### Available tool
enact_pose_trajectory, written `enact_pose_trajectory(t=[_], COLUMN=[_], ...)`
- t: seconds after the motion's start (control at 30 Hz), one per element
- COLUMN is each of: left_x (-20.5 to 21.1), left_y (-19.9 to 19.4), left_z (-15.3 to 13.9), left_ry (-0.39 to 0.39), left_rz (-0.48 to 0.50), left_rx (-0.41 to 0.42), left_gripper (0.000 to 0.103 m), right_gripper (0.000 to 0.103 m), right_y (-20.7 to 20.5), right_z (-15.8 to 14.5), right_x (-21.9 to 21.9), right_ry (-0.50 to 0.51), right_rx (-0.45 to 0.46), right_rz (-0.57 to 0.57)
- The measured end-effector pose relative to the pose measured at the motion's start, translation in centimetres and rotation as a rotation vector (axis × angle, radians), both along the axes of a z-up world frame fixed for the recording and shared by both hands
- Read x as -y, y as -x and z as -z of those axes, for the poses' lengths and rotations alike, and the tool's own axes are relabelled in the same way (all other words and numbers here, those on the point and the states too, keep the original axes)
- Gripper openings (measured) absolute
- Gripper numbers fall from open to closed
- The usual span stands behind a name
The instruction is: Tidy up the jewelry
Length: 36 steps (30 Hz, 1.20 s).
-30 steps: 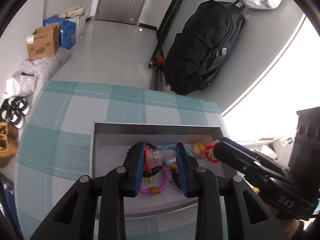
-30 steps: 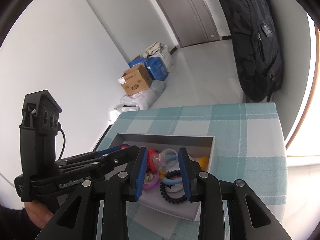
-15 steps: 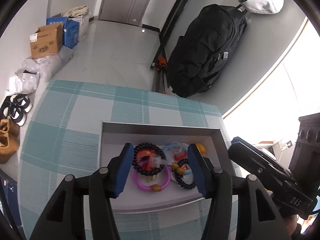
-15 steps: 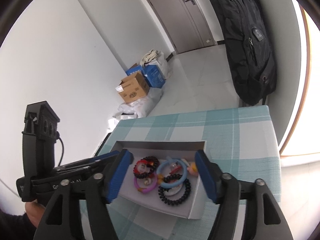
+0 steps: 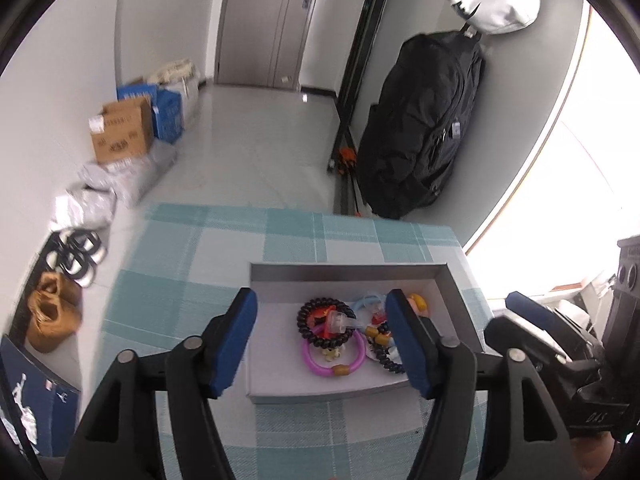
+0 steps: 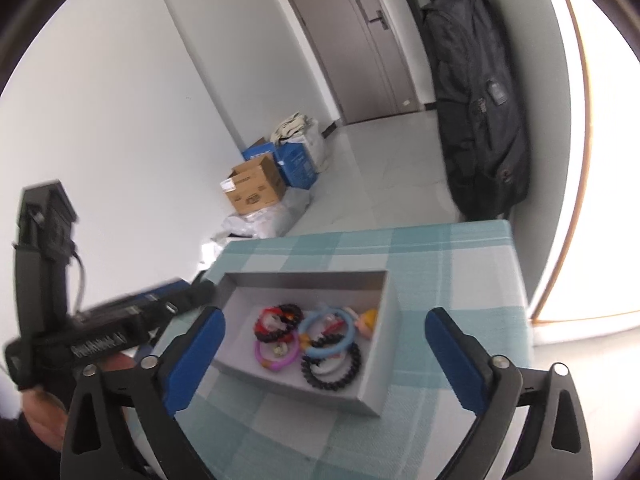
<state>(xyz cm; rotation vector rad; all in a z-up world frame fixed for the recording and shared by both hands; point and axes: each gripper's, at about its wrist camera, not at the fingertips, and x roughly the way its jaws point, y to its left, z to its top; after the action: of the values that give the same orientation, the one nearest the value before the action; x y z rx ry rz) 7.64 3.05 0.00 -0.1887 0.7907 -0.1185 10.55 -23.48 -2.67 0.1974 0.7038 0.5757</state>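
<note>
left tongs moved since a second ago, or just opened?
Yes. The left tongs have pulled back and up from the grey tray: they sat down among the bracelets, and now the tray looks smaller. Jaws opening, nothing between them.

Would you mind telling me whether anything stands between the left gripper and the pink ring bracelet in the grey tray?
Nothing visible does. The left gripper, jaws opening and empty, hangs above the shallow grey tray. The pink ring bracelet lies exposed, though a black coiled hair tie overlaps its far edge.
</note>
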Motion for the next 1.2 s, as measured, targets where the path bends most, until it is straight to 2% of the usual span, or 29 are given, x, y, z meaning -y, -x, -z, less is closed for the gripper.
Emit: enact_pose_trajectory(t=[0.07,0.1,0.53,0.73,1.2], left_x=[-0.2,-0.4,-0.1,0.1,0.3], left_y=[0.6,0.9,3.9,5.3,6.3], left_z=[-0.3,-0.4,-0.4,0.2,0.2], left_ry=[0.002,-0.002,-0.068,-0.081,-0.112], left_rz=[-0.015,-0.026,-0.091,-0.103,-0.111], left_rx=[0.025,0.034,0.062,0.063,0.086], left_gripper=[0.072,0.073,0.075,0.082,0.083], right_gripper=[0.103,0.103,0.103,0.103,0.103], right_y=[0.8,1.1,5.8,6.6,7.3], right_z=[-0.2,-0.3,-2.1,-1.5,-1.2], right_x=[0.6,0.7,0.9,1.2,1.4], right_ry=[-0.018,-0.023,0.023,0.032,0.053], right_rx=[0.004,0.012,0.135,0.121,0.111], right_rz=[0.01,0.015,0.01,0.011,0.019])
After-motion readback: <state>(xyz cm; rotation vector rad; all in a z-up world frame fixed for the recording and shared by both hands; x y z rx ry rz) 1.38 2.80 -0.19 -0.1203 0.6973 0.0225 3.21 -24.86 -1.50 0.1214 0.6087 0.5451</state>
